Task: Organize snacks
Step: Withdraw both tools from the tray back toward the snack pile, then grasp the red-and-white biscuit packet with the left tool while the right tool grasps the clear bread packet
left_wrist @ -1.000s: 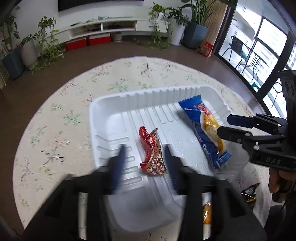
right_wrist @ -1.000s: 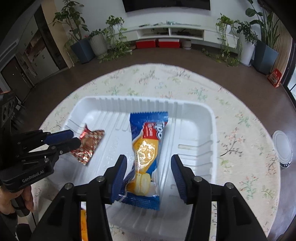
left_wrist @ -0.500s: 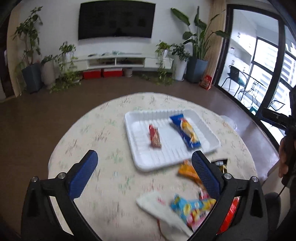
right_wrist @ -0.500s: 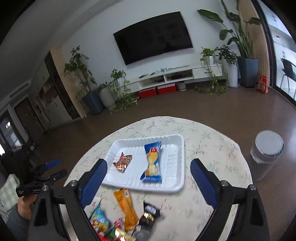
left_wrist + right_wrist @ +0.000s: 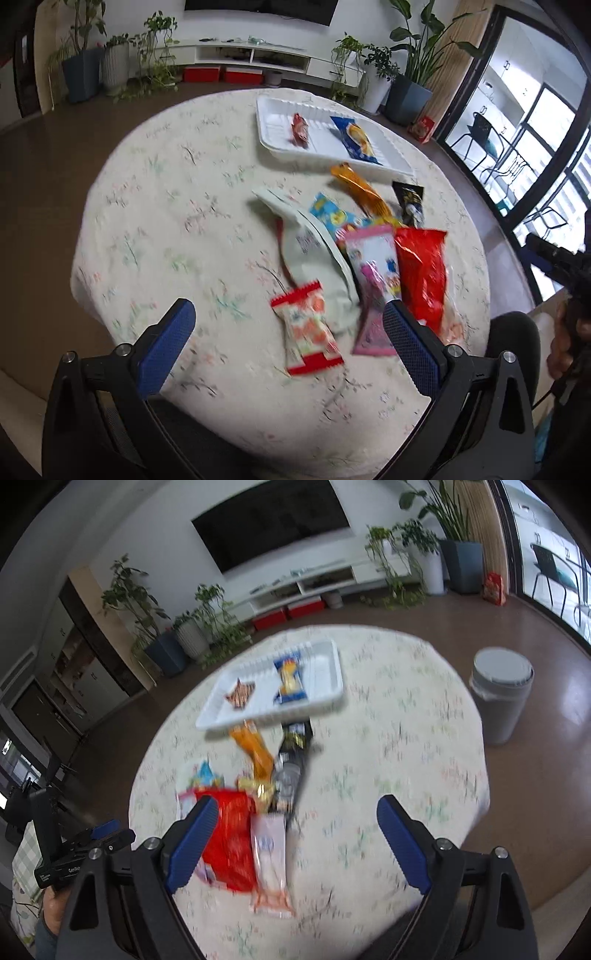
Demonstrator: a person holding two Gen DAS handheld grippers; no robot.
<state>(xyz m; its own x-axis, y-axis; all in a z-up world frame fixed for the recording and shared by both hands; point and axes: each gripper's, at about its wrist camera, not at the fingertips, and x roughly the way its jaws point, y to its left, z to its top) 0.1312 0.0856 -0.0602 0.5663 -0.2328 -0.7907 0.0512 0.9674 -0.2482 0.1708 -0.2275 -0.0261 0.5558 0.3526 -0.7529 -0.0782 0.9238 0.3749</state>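
Note:
A white tray sits on the far part of the round table. It holds a small red packet and a blue-and-yellow packet. Nearer me lies a loose pile: an orange packet, a black packet, a pale bag, a pink packet, a red bag and a red-and-white packet. My left gripper hangs wide open above the pile's near end, holding nothing. My right gripper is wide, its jaws closing slightly, nothing gripped.
A floral cloth covers the table, bare on its left half. A grey lidded bin stands on the floor to the right. Potted plants and a low white cabinet line the far wall. The table's near edge is just below both grippers.
Both grippers have opened wide and pulled back from the tray to the near side of the table. The red packet and the blue-and-yellow packet stay in the tray.

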